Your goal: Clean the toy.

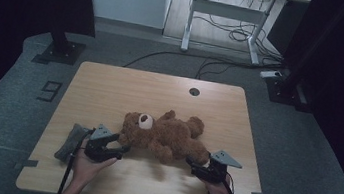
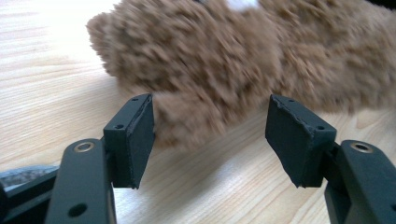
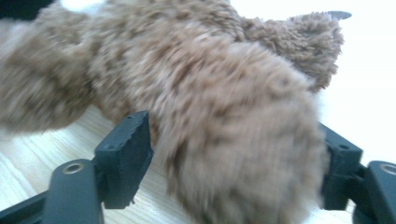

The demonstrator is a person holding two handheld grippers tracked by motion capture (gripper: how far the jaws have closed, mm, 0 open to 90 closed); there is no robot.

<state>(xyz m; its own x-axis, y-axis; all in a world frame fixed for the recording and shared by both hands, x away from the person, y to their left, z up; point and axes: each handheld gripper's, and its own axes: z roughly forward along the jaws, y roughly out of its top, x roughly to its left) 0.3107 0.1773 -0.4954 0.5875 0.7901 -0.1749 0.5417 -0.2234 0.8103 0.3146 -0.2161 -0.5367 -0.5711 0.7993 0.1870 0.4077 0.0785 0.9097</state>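
Near the table's point(image 1: 110, 89) front edge, the left gripper point(image 1: 120, 149) holds its jaws apart at the brown teddy bear's point(image 1: 165, 135) arm. The right gripper point(image 1: 192, 166), jaws apart, straddles a leg. A grey cloth point(image 1: 72, 142) lies left; a desk point(image 1: 232, 9) stands beyond.

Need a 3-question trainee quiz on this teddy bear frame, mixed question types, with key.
1. True or false: the teddy bear stands upright on the table.
2. What lies at the table's left edge, behind the left gripper? A) grey cloth pouch B) red cup C) book
3. Which part of the bear sits between the right gripper jaws?

Key: 1 false, it lies flat. 2 A, the grey cloth pouch. 3 a furry limb; jaws wide around it.
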